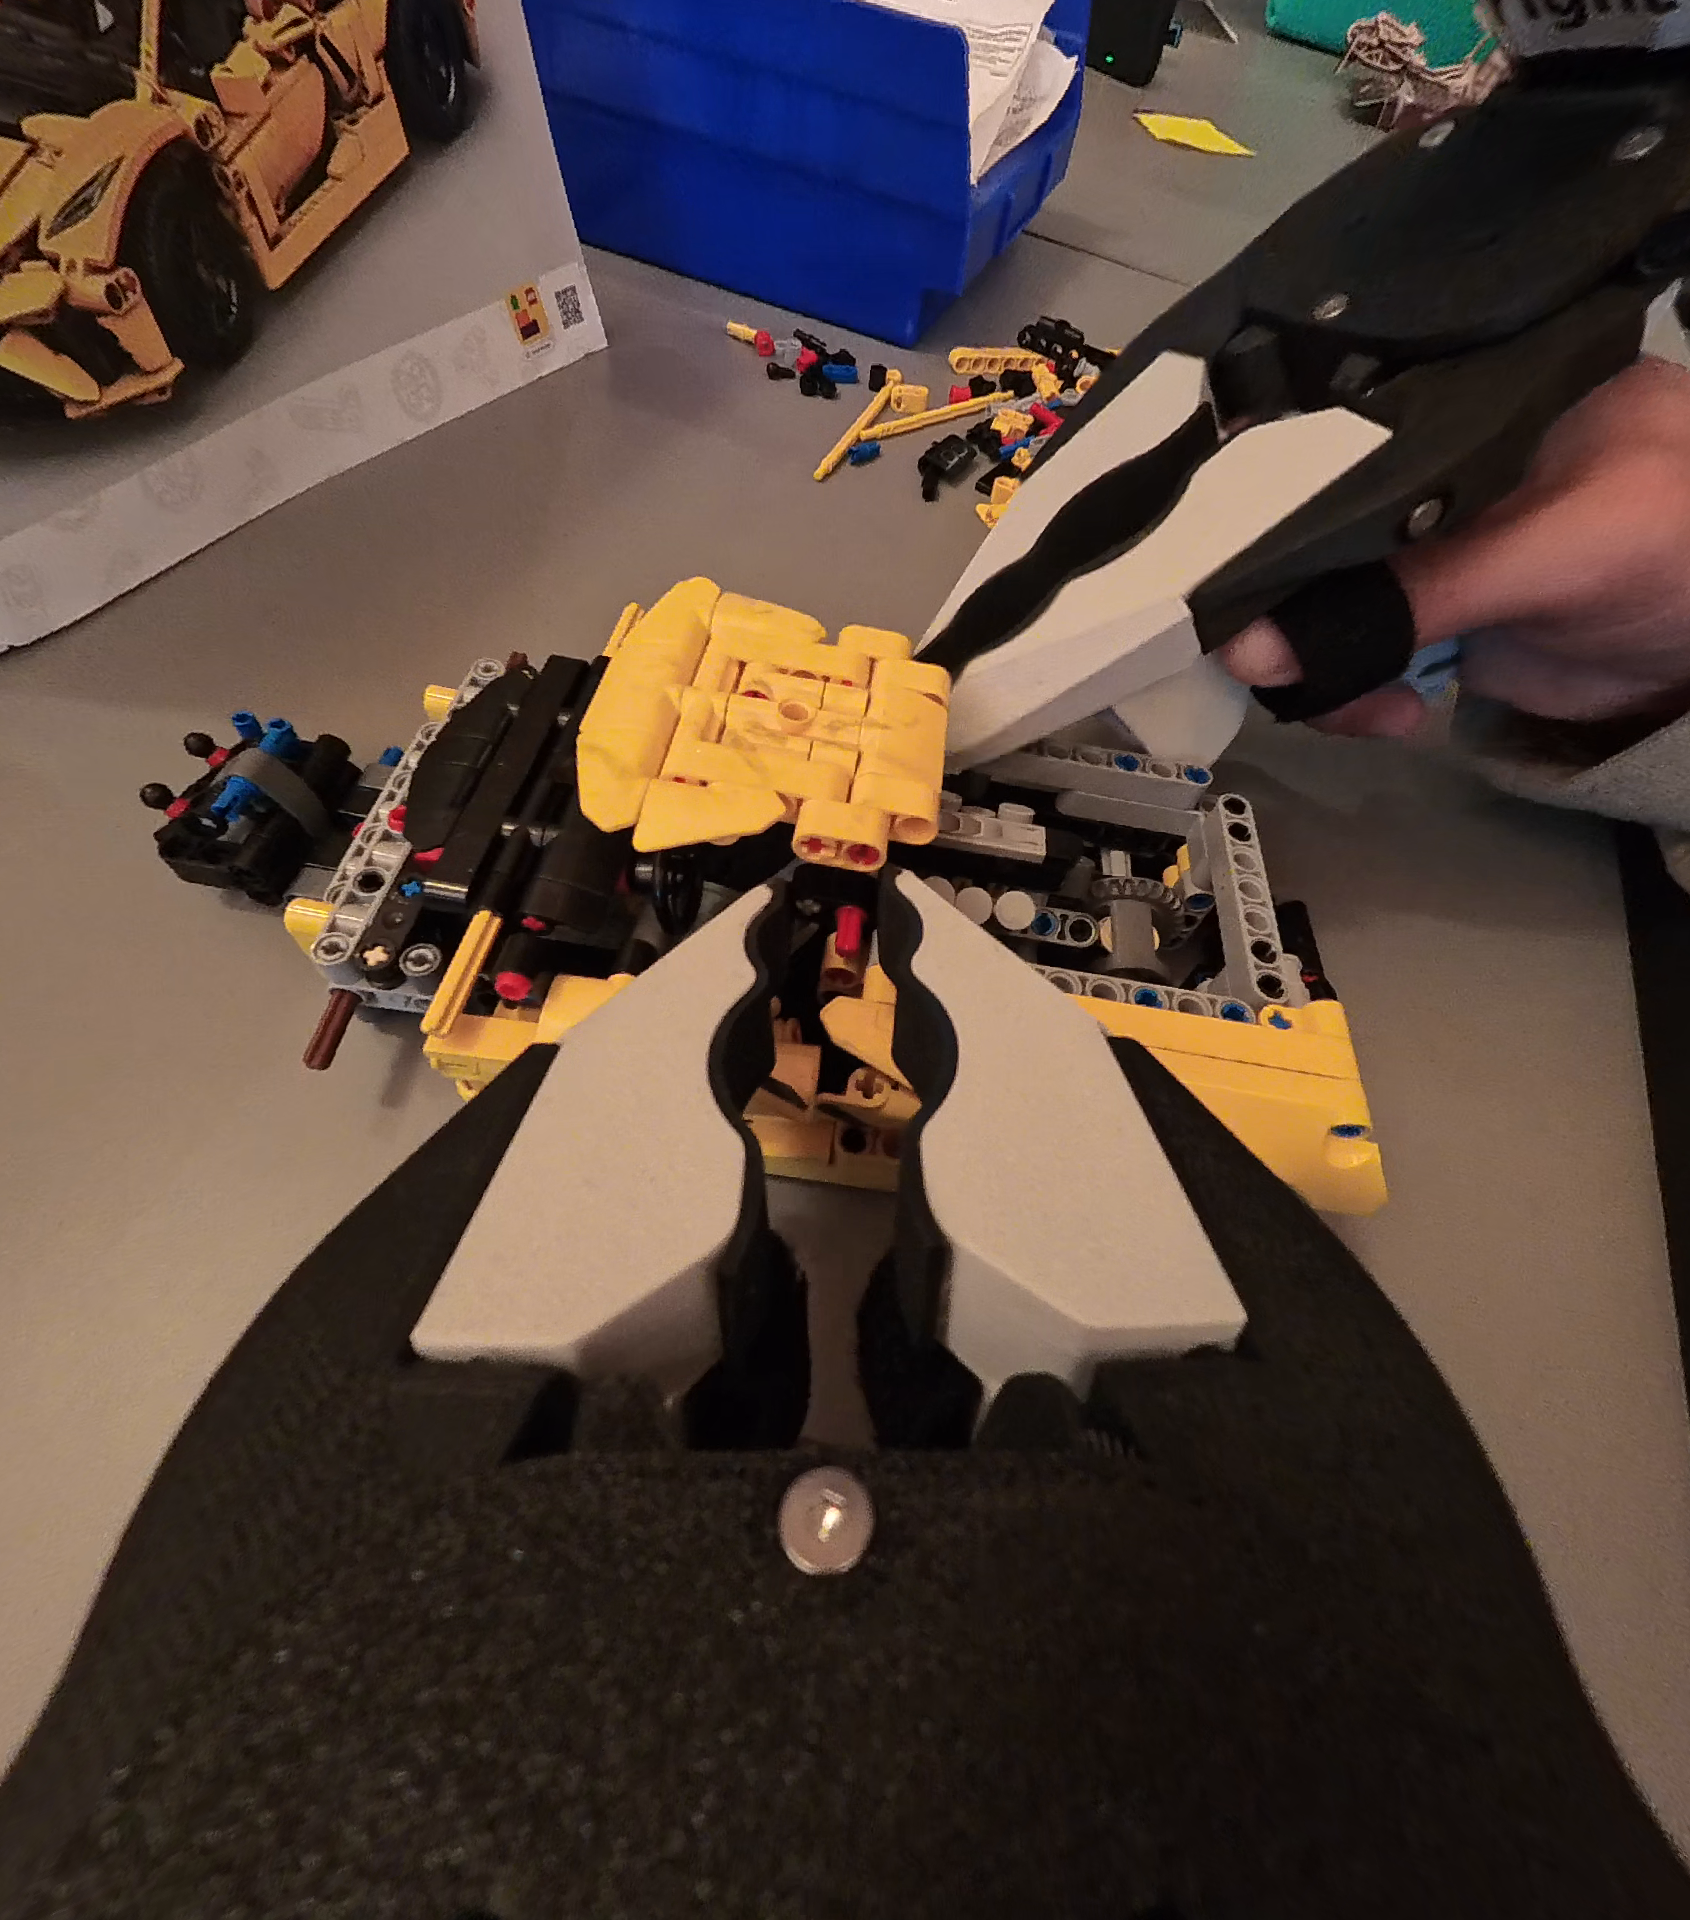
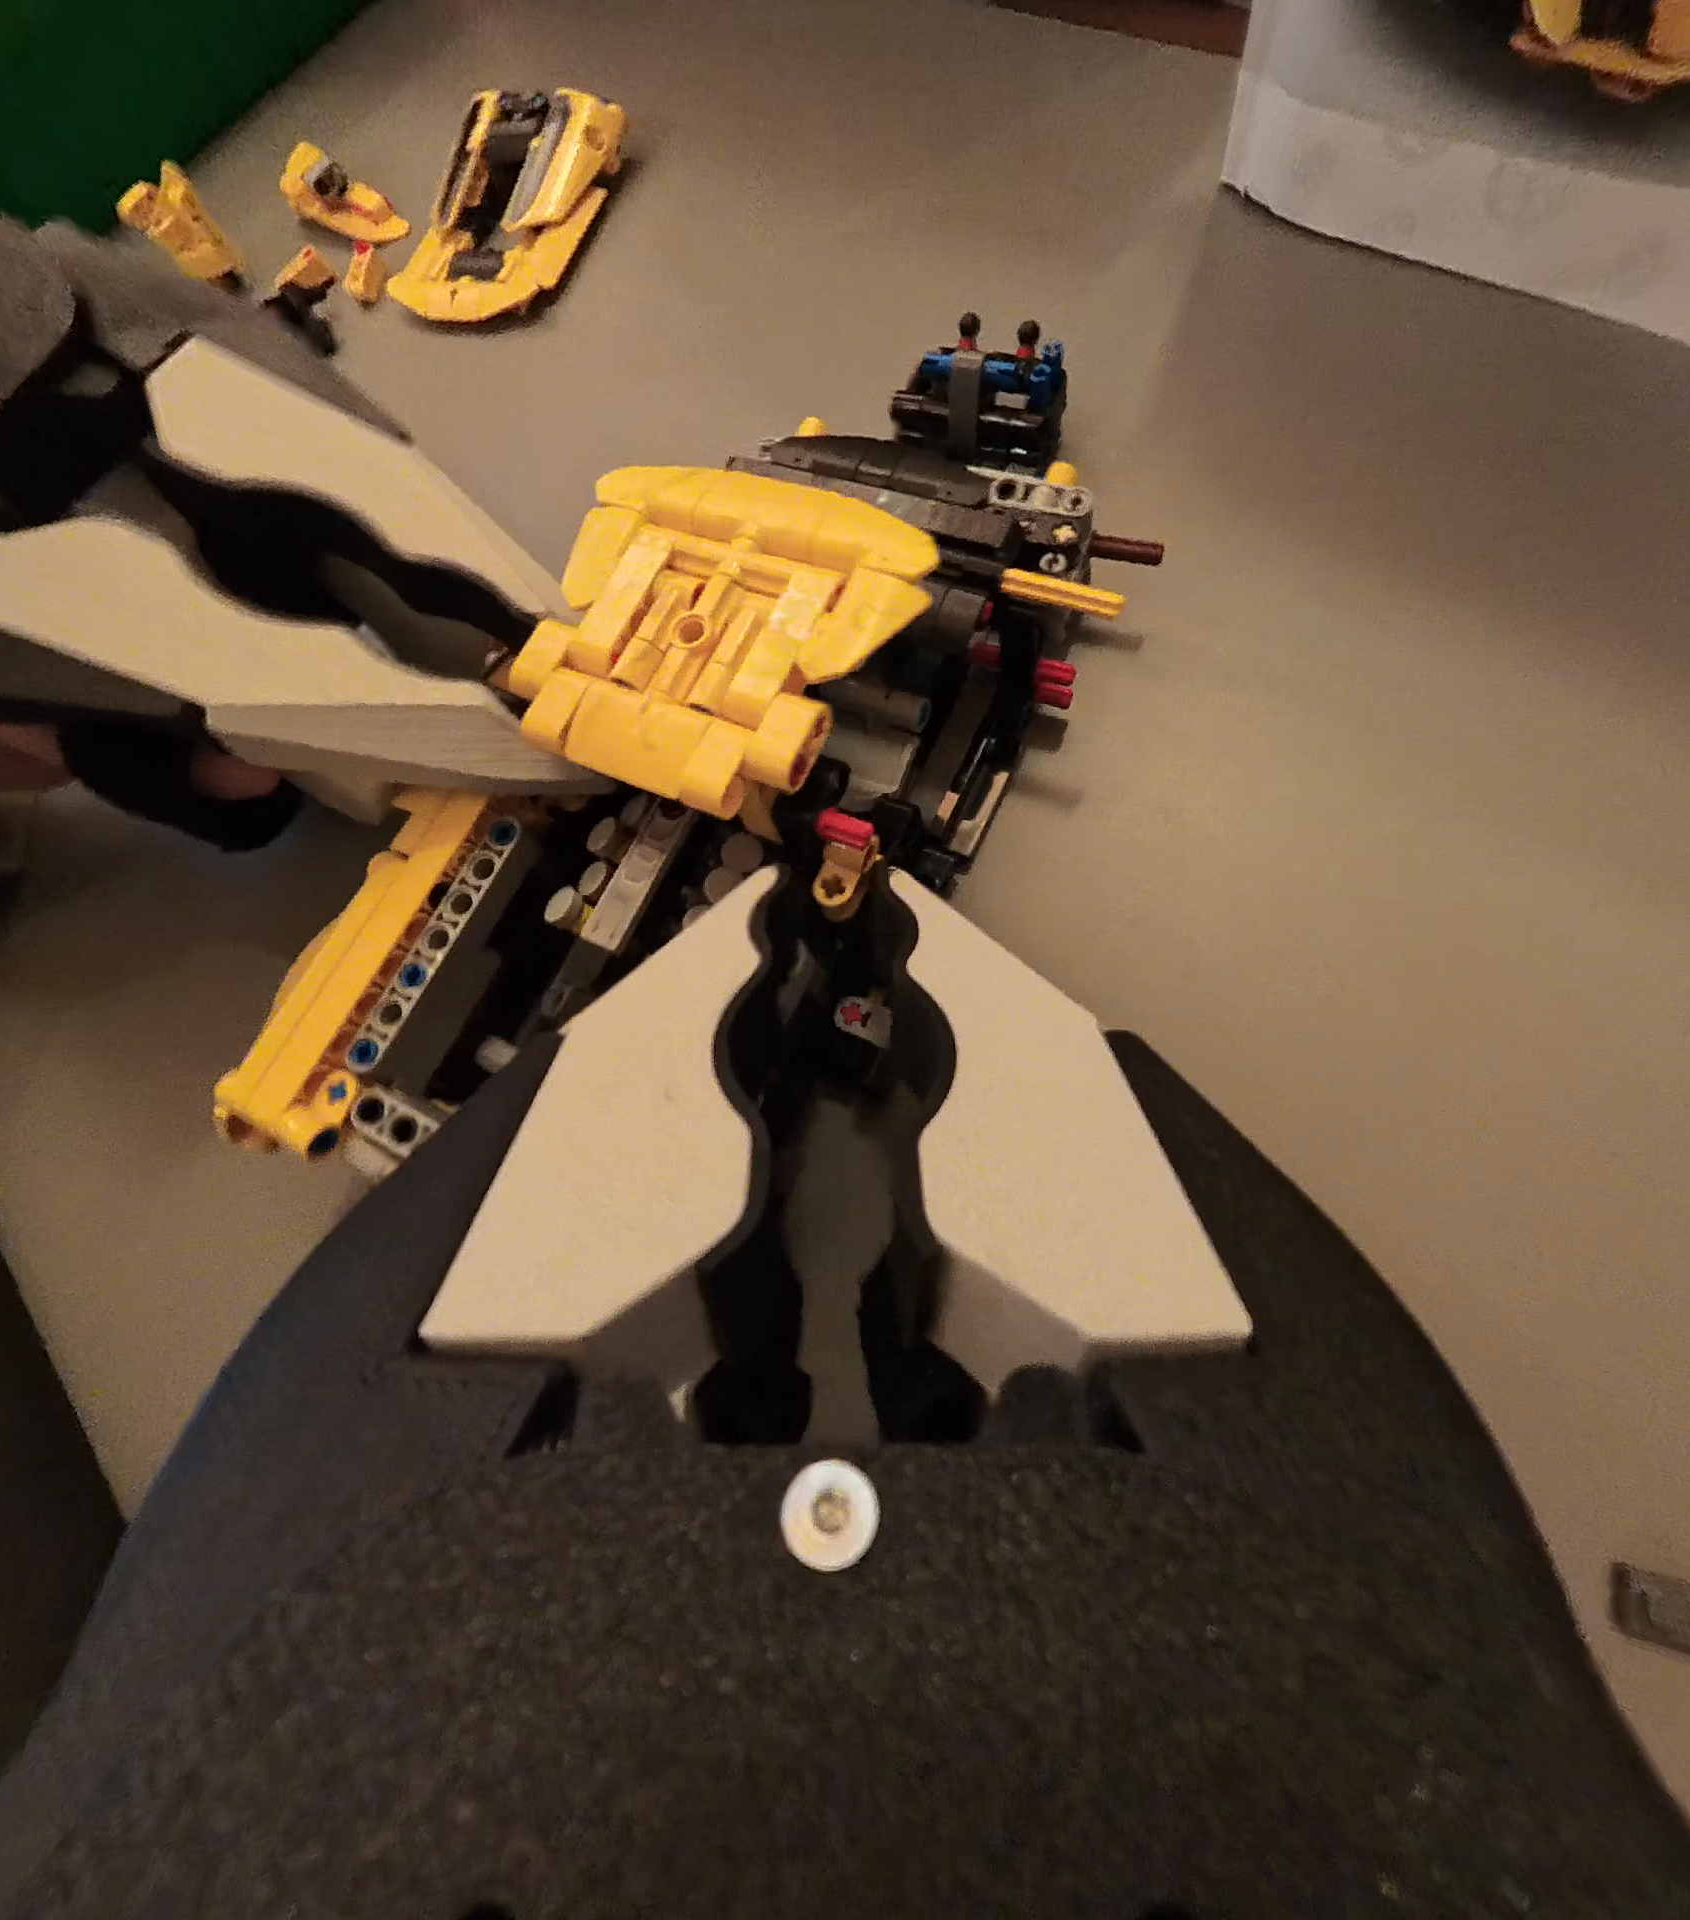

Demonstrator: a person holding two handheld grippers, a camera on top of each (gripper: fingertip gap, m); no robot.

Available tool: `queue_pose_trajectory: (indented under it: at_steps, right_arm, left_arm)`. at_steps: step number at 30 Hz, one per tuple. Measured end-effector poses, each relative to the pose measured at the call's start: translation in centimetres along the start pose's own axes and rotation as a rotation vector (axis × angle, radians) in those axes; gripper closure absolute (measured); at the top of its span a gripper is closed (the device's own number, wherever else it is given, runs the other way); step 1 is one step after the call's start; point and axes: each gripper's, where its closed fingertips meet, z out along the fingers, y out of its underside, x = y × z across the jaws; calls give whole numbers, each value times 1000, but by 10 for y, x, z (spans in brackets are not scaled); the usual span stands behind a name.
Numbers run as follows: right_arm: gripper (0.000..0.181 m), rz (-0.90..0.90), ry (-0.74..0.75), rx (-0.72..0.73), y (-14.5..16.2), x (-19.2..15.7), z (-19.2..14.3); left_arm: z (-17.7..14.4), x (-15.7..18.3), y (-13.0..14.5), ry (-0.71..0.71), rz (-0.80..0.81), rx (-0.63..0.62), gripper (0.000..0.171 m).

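Both grippers, left [image 1: 833, 883] & right [image 2: 836, 875], had fingers nearly closed at edges of yellow panel [image 1: 768, 727] atop half-built car [image 1: 1236, 1049], mid table [image 1: 197, 1143]; actual grip? couldn't tell tbh.

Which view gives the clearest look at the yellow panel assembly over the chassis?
The left wrist view: the yellow panel assembly is sharp there, its pieces and edges distinct, with the right gripper at its edge. The right wrist view also shows it whole, but softer and blurred.
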Motion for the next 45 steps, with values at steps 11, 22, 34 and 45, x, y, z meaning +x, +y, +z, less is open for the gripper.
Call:
queue_pose_trajectory:
  at_steps: [11, 22, 34, 45]
  right_arm:
    - [168, -97, -260, 272, -37, -7, -48]
    - [169, -282, -538, 152, -3, -60, -12]
    - [176, -264, -574, 114, 3, -59, -14]
    - [173, -371, -523, 51, 16, -57, -9]
  left_arm:
    - [-18, 5, 5, 207, 54, -49, 158]
    - [-43, 25, 21, 378, 93, -78, 158]
    - [-40, 28, 21, 384, 84, -72, 158]
    - [-40, 31, 21, 394, 76, -72, 158]
